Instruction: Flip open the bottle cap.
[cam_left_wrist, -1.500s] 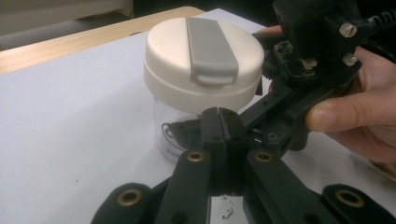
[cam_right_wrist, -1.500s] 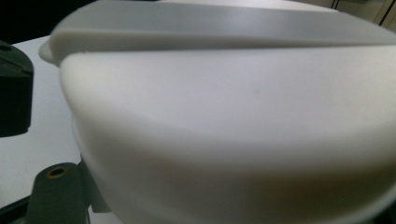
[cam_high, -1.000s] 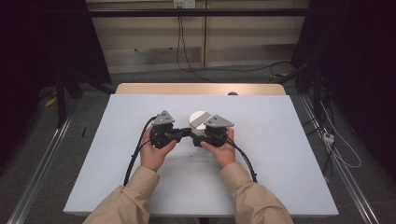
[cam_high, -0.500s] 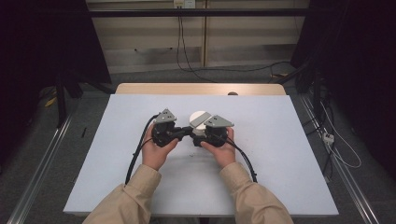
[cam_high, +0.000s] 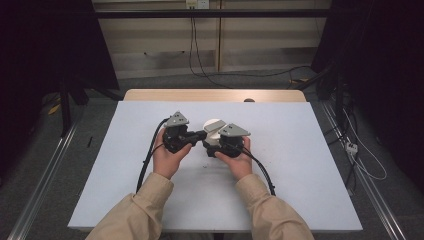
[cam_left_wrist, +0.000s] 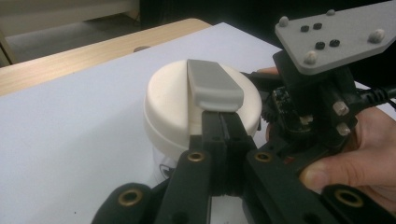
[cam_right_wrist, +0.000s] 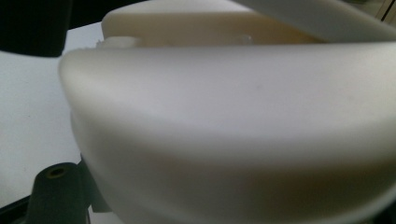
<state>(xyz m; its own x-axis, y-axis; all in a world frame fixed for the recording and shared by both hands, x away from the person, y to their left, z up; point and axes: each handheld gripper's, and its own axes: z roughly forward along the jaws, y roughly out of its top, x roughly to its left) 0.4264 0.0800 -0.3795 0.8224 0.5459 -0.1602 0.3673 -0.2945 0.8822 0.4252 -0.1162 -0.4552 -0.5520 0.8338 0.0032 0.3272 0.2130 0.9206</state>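
White table (cam_high: 300, 165), wide and bare around the work, wooden strip (cam_high: 215, 95) along its far edge. Tan sleeves (cam_high: 145, 210) up from the near edge, hands meeting at mid-table. Between them, a cream round jar (cam_left_wrist: 173, 107), upright on the white top, with a lid bearing a raised grey bar handle (cam_left_wrist: 212, 84) across its crown; seen from above as a pale disc (cam_high: 214, 125) just behind the two tools. Left gripper (cam_left_wrist: 223, 125) level and aimed at the jar: jaws pressed fully together, no gap between them, tips right up under the near end of the grey handle, nothing pinched between them; actual contact with the handle hard to tell. Same gripper from above (cam_high: 199, 135), grey plate (cam_high: 177, 119) on top, cable (cam_high: 150, 160) trailing back along the forearm. Right gripper (cam_high: 212, 142) close in on the jar's other side, the cream wall (cam_right_wrist: 224, 116) pressed up against its lens; jaws narrowed as far as they go, seemingly clamped on part of the jar, grip point itself hidden. Right hand's thumb (cam_left_wrist: 327, 175) wrapped round that tool's black body.
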